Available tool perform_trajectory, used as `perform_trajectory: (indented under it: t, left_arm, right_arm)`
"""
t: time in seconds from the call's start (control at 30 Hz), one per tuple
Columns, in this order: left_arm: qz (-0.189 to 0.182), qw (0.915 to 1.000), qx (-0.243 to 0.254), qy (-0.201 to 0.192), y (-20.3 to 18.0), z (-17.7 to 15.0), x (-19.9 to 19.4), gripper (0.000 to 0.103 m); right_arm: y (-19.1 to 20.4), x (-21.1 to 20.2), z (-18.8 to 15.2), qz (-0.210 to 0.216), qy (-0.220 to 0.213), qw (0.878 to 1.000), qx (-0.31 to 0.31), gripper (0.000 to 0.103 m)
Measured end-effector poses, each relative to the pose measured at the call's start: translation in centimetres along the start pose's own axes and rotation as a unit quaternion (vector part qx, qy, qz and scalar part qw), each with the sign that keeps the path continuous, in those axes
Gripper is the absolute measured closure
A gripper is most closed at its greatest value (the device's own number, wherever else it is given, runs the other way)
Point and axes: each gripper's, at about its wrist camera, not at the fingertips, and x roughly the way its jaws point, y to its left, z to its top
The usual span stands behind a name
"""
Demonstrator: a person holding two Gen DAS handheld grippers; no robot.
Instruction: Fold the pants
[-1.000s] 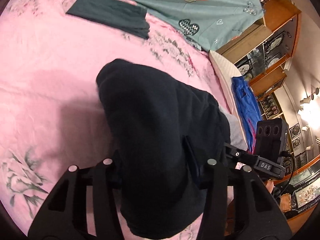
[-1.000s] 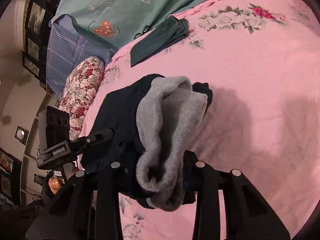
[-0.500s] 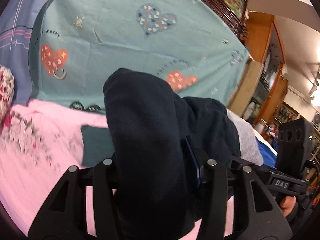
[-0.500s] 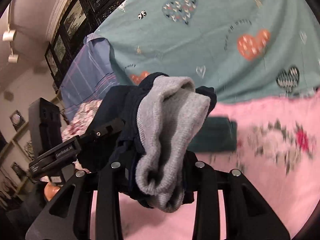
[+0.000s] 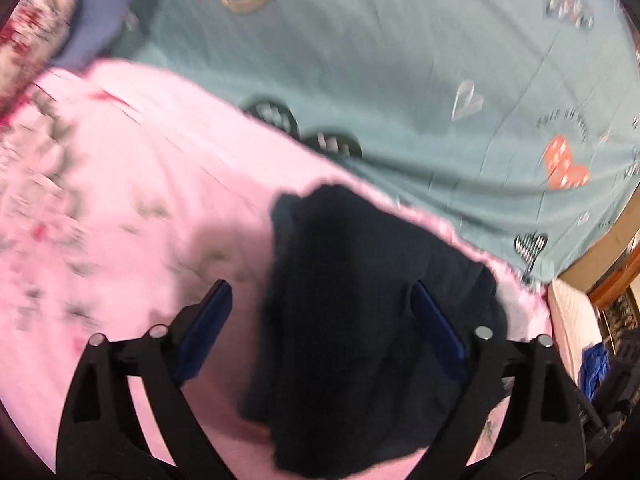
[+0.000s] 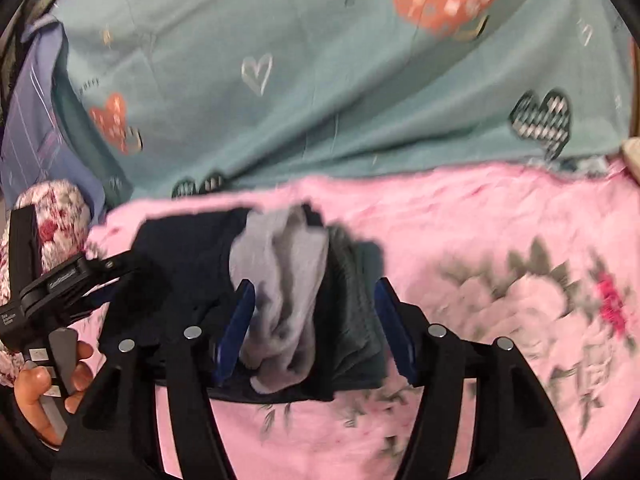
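Both tools (image 5: 320,312) (image 6: 314,320) agape; pants (image 5: 368,344) blurred, lower edge hidden.

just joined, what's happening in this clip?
A person is folding dark navy pants with a grey fleece lining on a pink floral bedspread. Both handheld grippers, left and right, are open, with the folded bundle lying between their fingers beside a dark green folded garment. Frames are motion-blurred.

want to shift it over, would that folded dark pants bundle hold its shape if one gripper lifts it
Probably not: the pants are soft cloth, so layers would likely sag. The grey lining looks thick, perhaps heavy. It should grip, not slide, on the pink bedspread.
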Motion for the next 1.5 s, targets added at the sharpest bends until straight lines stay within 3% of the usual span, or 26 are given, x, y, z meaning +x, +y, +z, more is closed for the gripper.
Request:
perform_trajectory:
  t: [0.07, 0.13, 0.2, 0.3, 0.37, 0.4, 0.47, 0.63, 0.77, 0.83, 0.9, 1.0, 1.13, 1.27, 1.37, 1.5]
  left_arm:
    - [-0.001, 0.9998, 0.003, -0.020, 0.0, 0.2, -2.0, 0.010]
    - [-0.012, 0.9990, 0.027, -0.032, -1.0, -0.4, -3.7, 0.008]
    - [0.011, 0.9962, 0.086, -0.008, -3.1, -1.6, -2.8, 0.008]
    - [0.099, 0.9839, 0.141, 0.049, -3.9, -3.1, 2.4, 0.006]
    - [0.098, 0.9872, 0.107, 0.066, -2.6, -3.1, 3.8, 0.002]
    - [0.092, 0.9900, 0.084, 0.067, -2.1, -2.9, 3.7, 0.002]
    - [0.088, 0.9902, 0.086, 0.066, -2.8, -2.5, 2.5, 0.004]
    - [0.048, 0.9921, 0.115, -0.017, -5.5, -2.0, -6.5, 0.003]
    - [0.017, 0.9877, 0.141, -0.067, -7.5, -3.3, -17.3, 0.002]
    - [0.014, 0.9827, 0.166, -0.081, -8.7, -5.1, -23.5, 0.002]
    - [0.009, 0.9772, 0.192, -0.091, -9.1, -7.3, -29.6, 0.002]
    - [0.007, 0.9687, 0.221, -0.113, -9.4, -10.7, -38.0, 0.002]
    - [0.003, 0.9609, 0.241, -0.136, -9.1, -14.8, -47.6, 0.002]
    - [-0.008, 0.9628, 0.242, -0.119, -7.9, -19.8, -51.3, 0.002]
    - [-0.006, 0.9706, 0.222, -0.092, -6.1, -23.3, -49.6, 0.002]
    - [0.035, 0.9749, 0.203, -0.086, -3.6, -26.5, -46.3, 0.002]
  right_arm:
    - [-0.1, -2.4, 0.7, 0.001, -0.046, 0.999, 0.006, 0.041]
    - [1.5, -3.5, 1.1, 0.045, -0.049, 0.998, -0.010, 0.042]
    - [3.3, -1.9, 0.9, 0.061, -0.001, 0.998, -0.029, 0.046]
    - [3.4, 4.4, -0.8, -0.007, 0.125, 0.992, -0.014, 0.044]
    - [2.6, 5.7, -1.7, -0.014, 0.136, 0.991, -0.003, 0.040]
    - [1.9, 5.6, -1.5, 0.005, 0.137, 0.990, 0.019, 0.040]
    - [0.7, 4.3, -0.9, 0.037, 0.128, 0.989, 0.062, 0.039]
    - [0.9, -5.1, 1.1, 0.059, 0.019, 0.997, 0.042, 0.037]
    - [1.3, -15.5, 1.0, 0.062, -0.016, 0.998, 0.019, 0.033]
    - [2.1, -21.0, -0.3, 0.051, -0.031, 0.998, -0.002, 0.016]
    - [2.6, -27.3, -1.7, 0.039, -0.055, 0.998, -0.012, 0.010]
    - [3.9, -36.2, -4.3, 0.050, -0.071, 0.995, -0.039, 0.009]
    - [5.5, -45.0, -8.0, 0.043, -0.093, 0.991, -0.082, 0.001]
    - [6.3, -50.2, -12.8, 0.024, -0.112, 0.989, -0.097, 0.001]
    - [5.7, -50.2, -17.1, 0.017, -0.110, 0.991, -0.076, 0.001]
    - [4.2, -47.5, -21.6, 0.001, -0.109, 0.994, -0.026, 0.001]
